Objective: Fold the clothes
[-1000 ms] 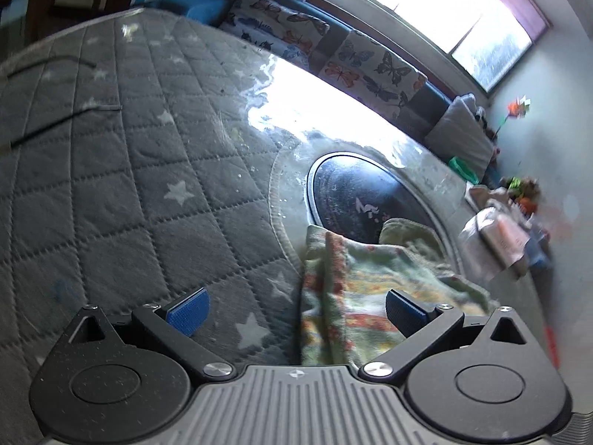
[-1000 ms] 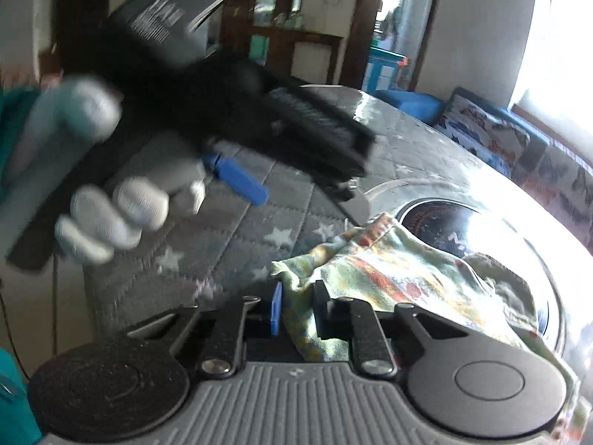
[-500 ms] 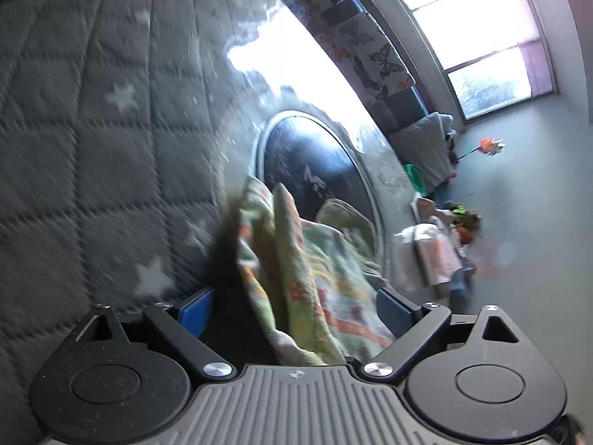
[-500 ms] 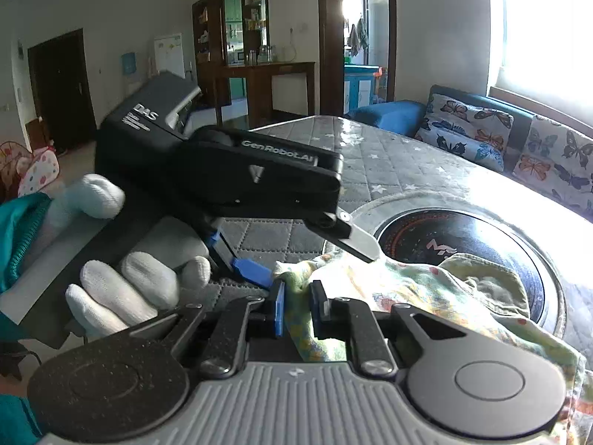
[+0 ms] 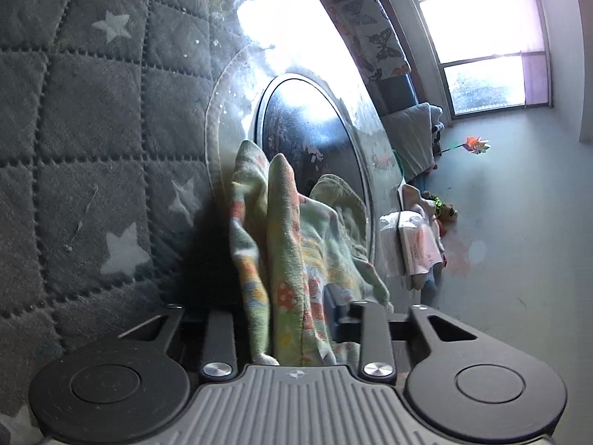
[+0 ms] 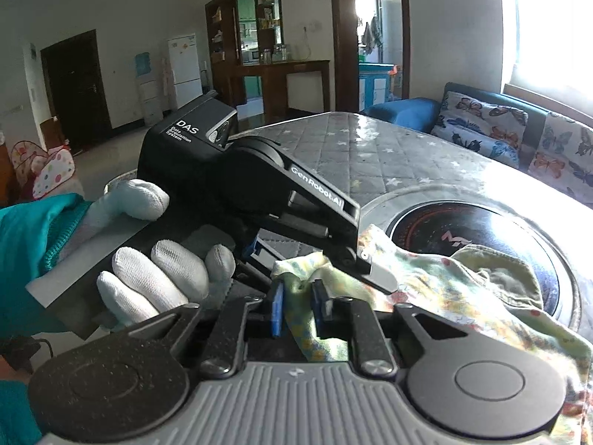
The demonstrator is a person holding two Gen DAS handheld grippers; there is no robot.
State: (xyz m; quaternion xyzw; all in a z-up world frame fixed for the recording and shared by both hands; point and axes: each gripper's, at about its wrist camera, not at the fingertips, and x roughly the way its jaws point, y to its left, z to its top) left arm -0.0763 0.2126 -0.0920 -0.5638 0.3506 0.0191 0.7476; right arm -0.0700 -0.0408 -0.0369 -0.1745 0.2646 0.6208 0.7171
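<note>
The garment [image 5: 285, 252] was pale green with orange, yellow and red floral print. The quilted cover [image 5: 92, 118] was grey with white stars. The glove [image 6: 155, 278] was white, the sleeve [image 6: 33, 230] teal.

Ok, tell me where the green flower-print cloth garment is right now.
The green flower-print cloth garment lies on the grey star-quilted table, draped over the round black glass cooktop; its near edge sits between both grippers' jaws, with the left gripper closing.

A small, soft, light-green cloth garment with orange and yellow flower prints [image 5: 292, 244]

It is bunched up in folds. One end stands up in two ridges. The rest lies spread over a round black glass plate [image 6: 481, 230] in the table.
</note>
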